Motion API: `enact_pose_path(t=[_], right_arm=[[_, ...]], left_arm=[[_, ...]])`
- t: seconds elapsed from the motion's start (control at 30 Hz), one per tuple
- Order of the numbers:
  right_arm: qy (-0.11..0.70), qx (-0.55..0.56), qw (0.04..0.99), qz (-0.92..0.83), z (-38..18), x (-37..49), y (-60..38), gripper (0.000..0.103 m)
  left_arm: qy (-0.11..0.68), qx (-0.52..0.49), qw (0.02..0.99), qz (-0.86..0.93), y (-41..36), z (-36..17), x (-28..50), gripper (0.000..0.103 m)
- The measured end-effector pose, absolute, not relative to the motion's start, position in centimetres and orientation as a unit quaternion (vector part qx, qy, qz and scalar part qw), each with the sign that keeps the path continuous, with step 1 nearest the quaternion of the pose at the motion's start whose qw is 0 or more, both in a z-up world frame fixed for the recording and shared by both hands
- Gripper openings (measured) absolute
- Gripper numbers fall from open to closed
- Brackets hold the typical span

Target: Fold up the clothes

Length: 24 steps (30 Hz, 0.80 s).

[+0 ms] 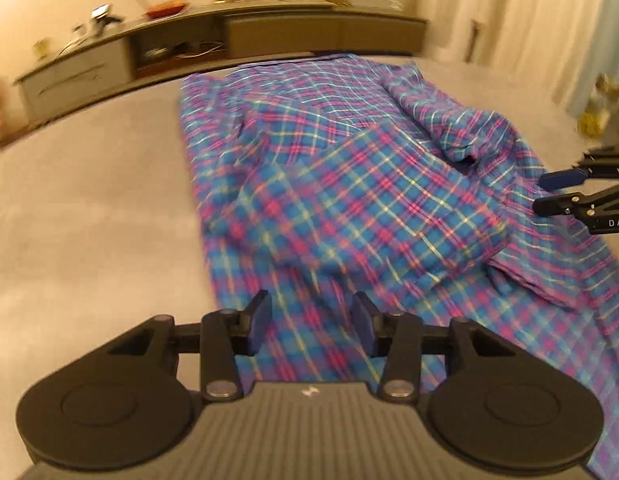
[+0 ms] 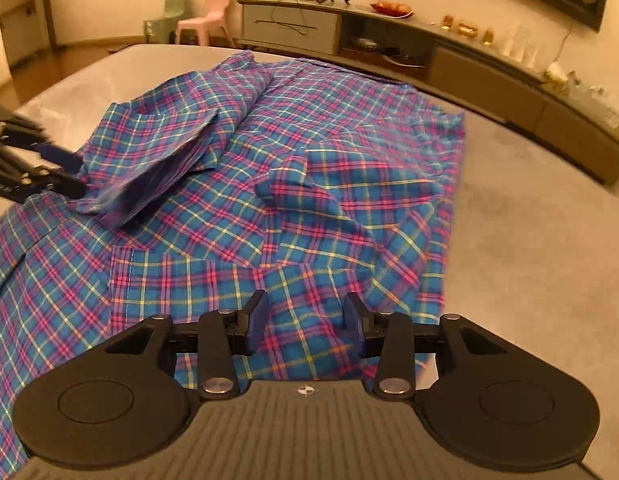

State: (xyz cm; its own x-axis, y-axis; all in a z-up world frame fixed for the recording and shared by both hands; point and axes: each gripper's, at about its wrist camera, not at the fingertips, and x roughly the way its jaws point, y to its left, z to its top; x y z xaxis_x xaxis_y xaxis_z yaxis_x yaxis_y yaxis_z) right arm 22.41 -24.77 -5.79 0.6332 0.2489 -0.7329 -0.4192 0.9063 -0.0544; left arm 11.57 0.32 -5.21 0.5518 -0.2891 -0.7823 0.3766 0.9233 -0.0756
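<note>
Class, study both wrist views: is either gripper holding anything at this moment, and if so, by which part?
Nothing is held. The left gripper and right gripper both have their jaws apart above the plaid shirt, with no cloth pinched between them.

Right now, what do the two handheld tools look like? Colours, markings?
Both alike: matte black linkage arms with silver pivot bolts, two round black discs at the base, and a ribbed dark grey body. The left tool and right tool carry dark blue finger pads. A small white emblem marks each body. White lettering "DAS" shows on the right tool's side.

Both grippers are black. The left gripper (image 1: 311, 316) has blue pads and silver screws. The right gripper (image 2: 305, 316) has a ribbed grey body.
</note>
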Motion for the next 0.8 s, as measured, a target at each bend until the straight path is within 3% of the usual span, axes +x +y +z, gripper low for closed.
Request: enact_pose_path(t=[0.07, 0.3, 0.43, 0.63, 0.67, 0.7, 0.73, 0.77, 0.8], right_arm=[[0.373, -0.079, 0.905, 0.189, -5.0, 20.4, -25.8, 0.044], [0.381, -0.084, 0.905, 0.169, -6.7, 15.9, -26.5, 0.047], [0.394, -0.006, 0.901, 0.18, -5.3, 10.4, -29.1, 0.067], [0.44, 0.033, 0.879, 0.181, -5.9, 4.0, -30.6, 0.073], [0.447, 0.031, 0.875, 0.182, -6.2, 3.4, -30.4, 0.073], [0.446, 0.014, 0.875, 0.186, -6.4, 2.8, -29.8, 0.071], [0.441, -0.011, 0.877, 0.19, -6.4, 2.2, -29.0, 0.061], [0.437, -0.037, 0.878, 0.194, -6.4, 1.7, -28.1, 0.047], [0.434, -0.054, 0.878, 0.196, -6.3, 1.4, -27.4, 0.021]], left_arm=[[0.427, 0.037, 0.882, -0.195, 1.3, -4.9, 8.1, 0.053], [0.423, 0.029, 0.883, -0.202, 3.1, -4.8, 0.6, 0.054], [0.413, -0.009, 0.893, -0.179, 6.2, -5.2, -4.4, 0.056], [0.414, -0.032, 0.891, -0.183, 7.6, -5.4, -7.4, 0.067], [0.416, -0.029, 0.889, -0.188, 7.4, -5.4, -7.6, 0.065], [0.418, -0.026, 0.887, -0.193, 7.2, -5.4, -7.8, 0.055], [0.42, -0.023, 0.885, -0.198, 7.0, -5.5, -7.9, 0.042], [0.422, -0.021, 0.883, -0.203, 6.8, -5.5, -8.1, 0.018], [0.425, -0.025, 0.88, -0.212, 6.8, -5.4, -8.0, 0.007]])
